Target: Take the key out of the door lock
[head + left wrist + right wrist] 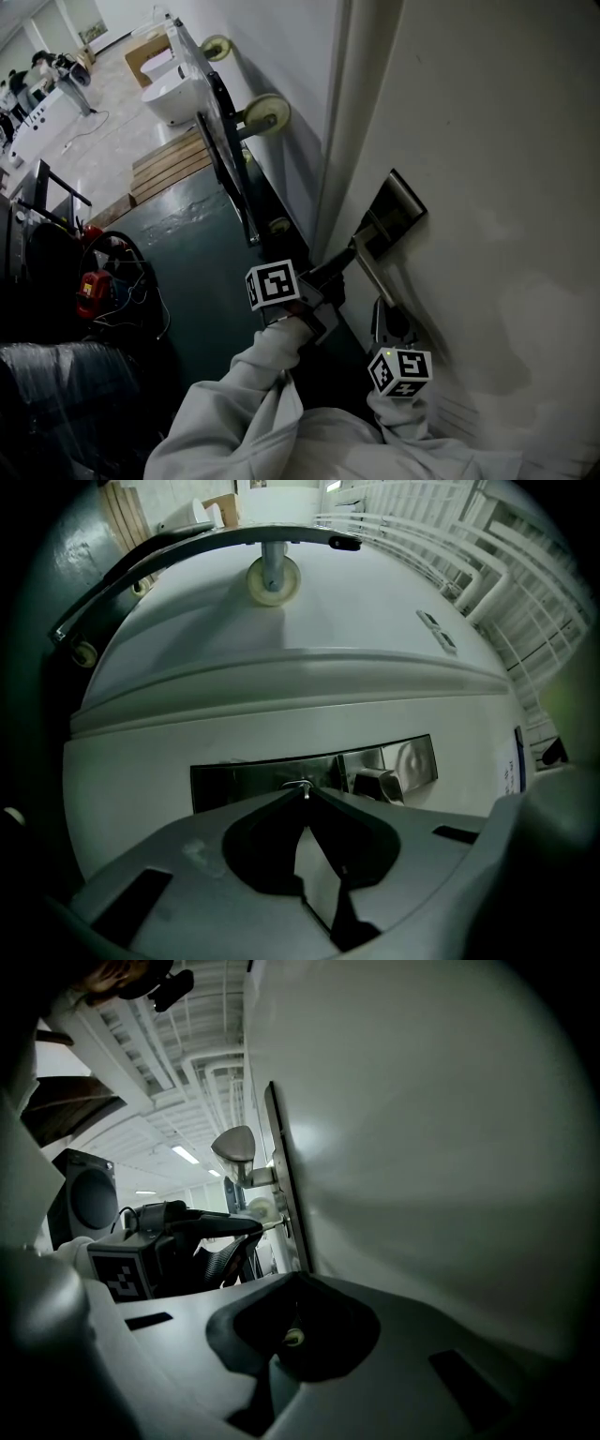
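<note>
The white door [487,141] carries a steel lock plate [401,199] with a lever handle [373,267]. A small metal key [302,787] sticks out of the plate [262,775] beside the handle [380,782]. My left gripper [304,791] is shut on the key's head, its tips nearly against the plate. From the right gripper view the key shaft [269,1226] bridges the left gripper [251,1227] and the plate [279,1176], below the handle [236,1149]. My right gripper [295,1277] hangs lower, close beside the door, shut and holding nothing. In the head view it [386,323] is by the handle's end.
A metal frame on cream wheels [267,112] leans along the wall to the left of the door. Wooden boards [169,164] and a white basin [173,94] lie beyond it. A red tool with cables [94,286] sits on the dark green floor [187,272].
</note>
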`<state>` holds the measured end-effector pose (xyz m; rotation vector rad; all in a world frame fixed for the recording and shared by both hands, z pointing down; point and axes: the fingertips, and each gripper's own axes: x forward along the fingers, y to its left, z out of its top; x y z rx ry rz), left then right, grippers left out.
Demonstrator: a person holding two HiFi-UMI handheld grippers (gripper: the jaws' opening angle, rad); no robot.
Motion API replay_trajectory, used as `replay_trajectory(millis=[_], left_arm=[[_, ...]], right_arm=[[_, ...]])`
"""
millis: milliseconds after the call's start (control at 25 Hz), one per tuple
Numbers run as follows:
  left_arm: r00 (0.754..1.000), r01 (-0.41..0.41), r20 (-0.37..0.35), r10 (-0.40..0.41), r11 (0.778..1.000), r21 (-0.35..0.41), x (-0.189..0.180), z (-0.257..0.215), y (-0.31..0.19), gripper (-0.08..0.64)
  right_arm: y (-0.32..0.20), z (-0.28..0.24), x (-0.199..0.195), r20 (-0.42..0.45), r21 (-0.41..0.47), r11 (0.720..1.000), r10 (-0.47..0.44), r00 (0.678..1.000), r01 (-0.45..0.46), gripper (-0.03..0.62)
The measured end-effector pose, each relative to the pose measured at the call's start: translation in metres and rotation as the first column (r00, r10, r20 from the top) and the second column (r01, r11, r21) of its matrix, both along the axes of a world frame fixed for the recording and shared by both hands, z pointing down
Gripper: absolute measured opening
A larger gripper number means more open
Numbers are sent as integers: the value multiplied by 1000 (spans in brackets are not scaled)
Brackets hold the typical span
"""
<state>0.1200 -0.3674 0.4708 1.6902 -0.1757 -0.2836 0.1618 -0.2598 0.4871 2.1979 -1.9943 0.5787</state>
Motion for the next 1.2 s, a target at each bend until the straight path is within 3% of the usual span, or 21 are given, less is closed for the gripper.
replay_trajectory(millis=[160, 400, 760, 840, 1000, 1200], left_arm=[[1000, 5, -16, -6, 999, -50, 0, 0, 0, 26], [1000, 29, -1, -29, 998, -63, -2, 1, 0, 26], [997, 18, -70, -32, 981, -194, -1, 6, 2, 26], [998, 24, -59, -35, 984, -177, -1, 5, 1, 26], [999, 41, 21, -40, 998, -40, -2, 0, 0, 25], [999, 42, -3, -43, 994, -101, -2, 2, 1, 25]], right_arm=[[2, 1, -2, 3, -4, 1000, -11, 1000, 11, 51], [7, -2, -3, -2, -8, 1000, -21, 1000, 21, 52], [11, -1, -3, -6, -14, 999, -33, 999, 33, 52], [10, 0, -6, -6, -14, 999, -42, 999, 42, 51], [8, 1, -8, -8, -18, 998, -54, 999, 54, 52], [9, 0, -7, -11, -21, 998, -59, 998, 59, 52]])
